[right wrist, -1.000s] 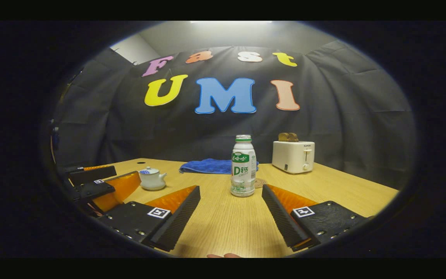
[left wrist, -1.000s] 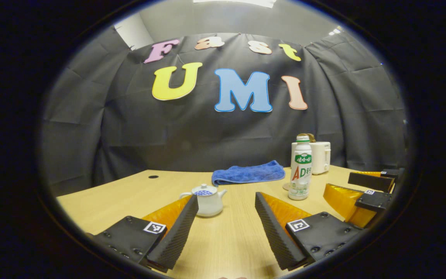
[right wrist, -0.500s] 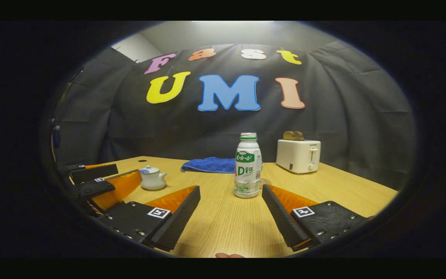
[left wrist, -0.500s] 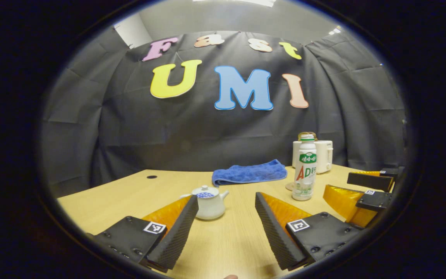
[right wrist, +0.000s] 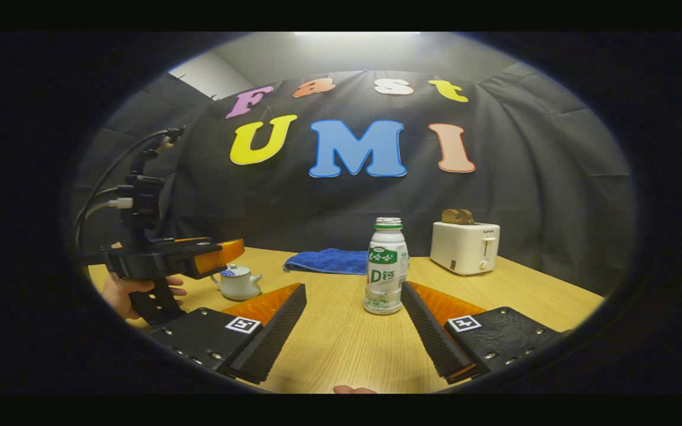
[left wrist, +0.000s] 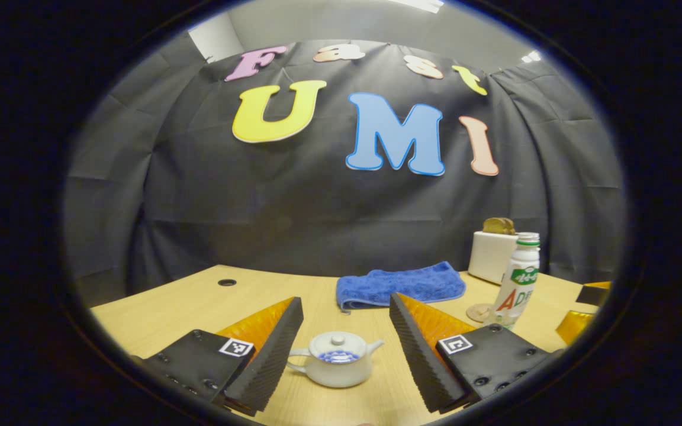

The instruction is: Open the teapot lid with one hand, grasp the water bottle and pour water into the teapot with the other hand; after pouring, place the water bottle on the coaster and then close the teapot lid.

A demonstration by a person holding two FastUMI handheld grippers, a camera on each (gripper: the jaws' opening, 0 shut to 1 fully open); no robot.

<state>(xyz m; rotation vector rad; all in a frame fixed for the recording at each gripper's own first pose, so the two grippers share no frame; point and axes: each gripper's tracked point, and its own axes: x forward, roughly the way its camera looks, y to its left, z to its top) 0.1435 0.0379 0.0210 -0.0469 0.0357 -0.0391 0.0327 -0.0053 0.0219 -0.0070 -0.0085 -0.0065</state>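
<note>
A small white teapot [left wrist: 336, 365] with a blue pattern stands on the wooden table [left wrist: 169, 313], lid on. It lies low between the two fingers of my open left gripper [left wrist: 346, 299], which hovers above it. The white water bottle [left wrist: 515, 284] with green cap stands upright at the right, next to a round coaster [left wrist: 479, 312]. In the right gripper view the bottle [right wrist: 386, 266] stands just ahead of my open right gripper [right wrist: 353, 288], close to the right finger's tip and untouched. The teapot [right wrist: 237, 282] sits at the left under the left gripper [right wrist: 169, 257], held by a hand [right wrist: 134, 290].
A folded blue towel [left wrist: 400, 285] lies behind the teapot near the back wall. A white toaster [right wrist: 465, 247] with bread in it stands at the back right. A small dark hole [left wrist: 227, 282] marks the table's far left.
The left gripper has risen and moved forward over the teapot, which now sits low between its fingers. The right gripper has edged closer to the bottle.
</note>
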